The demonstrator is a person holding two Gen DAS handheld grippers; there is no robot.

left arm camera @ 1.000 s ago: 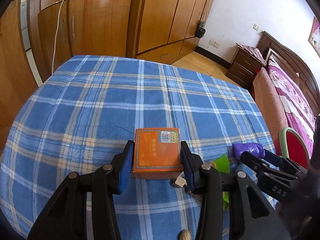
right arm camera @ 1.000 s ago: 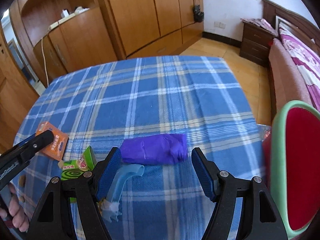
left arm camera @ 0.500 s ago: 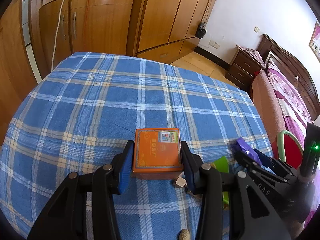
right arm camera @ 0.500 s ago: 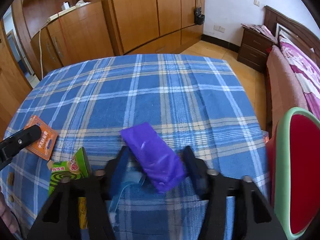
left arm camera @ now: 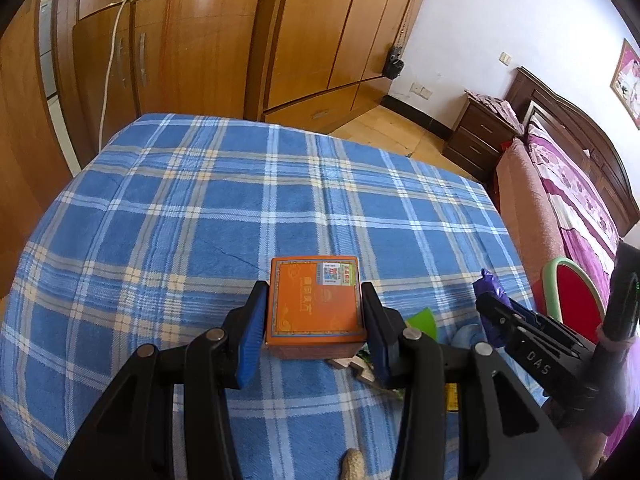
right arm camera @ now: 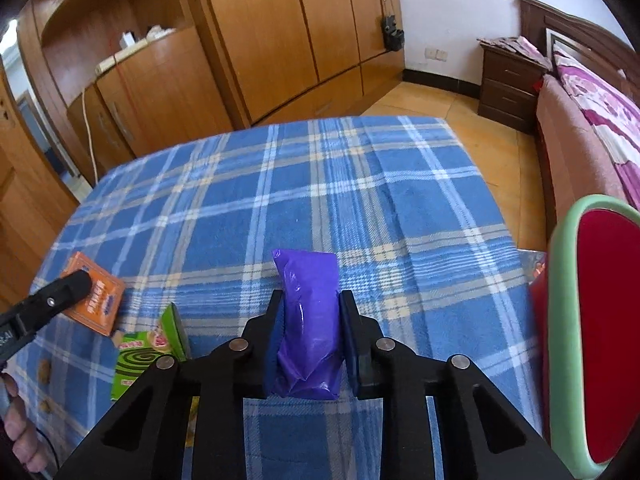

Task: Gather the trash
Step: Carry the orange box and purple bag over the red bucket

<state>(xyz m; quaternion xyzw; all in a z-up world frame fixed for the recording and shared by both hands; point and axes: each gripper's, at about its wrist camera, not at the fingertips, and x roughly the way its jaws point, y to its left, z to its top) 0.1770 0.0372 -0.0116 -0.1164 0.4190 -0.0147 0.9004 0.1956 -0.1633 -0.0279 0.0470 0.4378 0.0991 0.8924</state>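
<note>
My left gripper [left arm camera: 316,304] is shut on an orange box [left arm camera: 314,306] and holds it just above the blue plaid tablecloth [left arm camera: 200,220]. The orange box also shows in the right wrist view [right arm camera: 96,300]. My right gripper [right arm camera: 310,320] is shut on a purple plastic bag [right arm camera: 310,320], lifted off the cloth. The bag also shows in the left wrist view [left arm camera: 490,292]. A green mosquito-coil box [right arm camera: 148,352] lies on the cloth between the two grippers.
A red chair with a green rim [right arm camera: 592,320] stands at the table's right edge. A peanut [left arm camera: 352,464] and small scraps [left arm camera: 356,368] lie near the front edge. Wooden cabinets [left arm camera: 180,52] stand behind the table; a bed [left arm camera: 580,208] is at right.
My right gripper closed on the purple bag, turned it lengthwise and lifted it. My left gripper has kept hold of the orange box and risen a little.
</note>
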